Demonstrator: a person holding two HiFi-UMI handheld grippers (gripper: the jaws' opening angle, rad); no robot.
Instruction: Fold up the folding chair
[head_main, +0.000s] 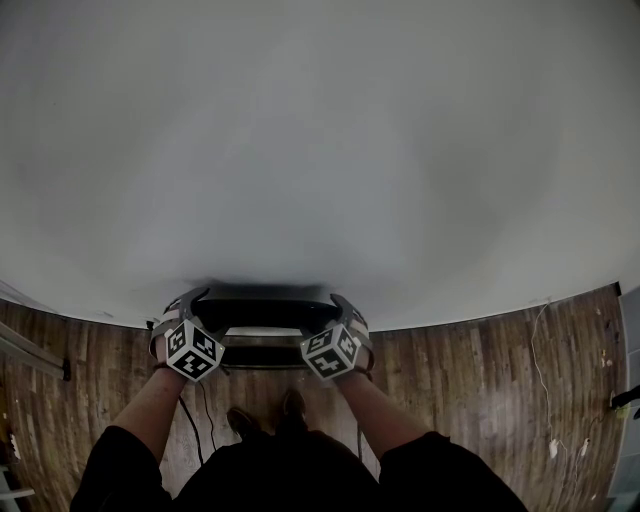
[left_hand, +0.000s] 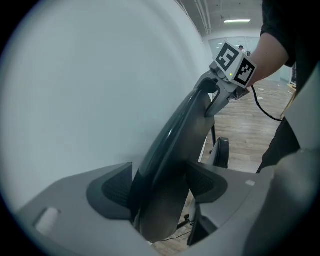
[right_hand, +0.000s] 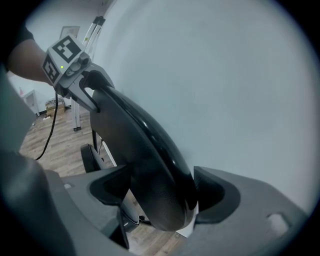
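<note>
The black folding chair stands close against the white wall, its top backrest bar (head_main: 265, 312) just in front of me. My left gripper (head_main: 195, 297) grips the bar's left end and my right gripper (head_main: 340, 300) its right end. In the left gripper view the dark curved backrest (left_hand: 175, 140) fills the gap of the left gripper (left_hand: 160, 187), with both pads against it. The right gripper view shows the same on the other side: the glossy backrest (right_hand: 135, 145) sits in the right gripper (right_hand: 160, 192), pads touching. The chair's lower parts are mostly hidden.
The white wall (head_main: 320, 150) fills most of the head view. Wood floor (head_main: 480, 380) lies below, with a black cable (head_main: 205, 420) near my shoes (head_main: 265, 415) and a thin white cable (head_main: 545, 370) at the right. A metal frame (head_main: 20, 345) stands at far left.
</note>
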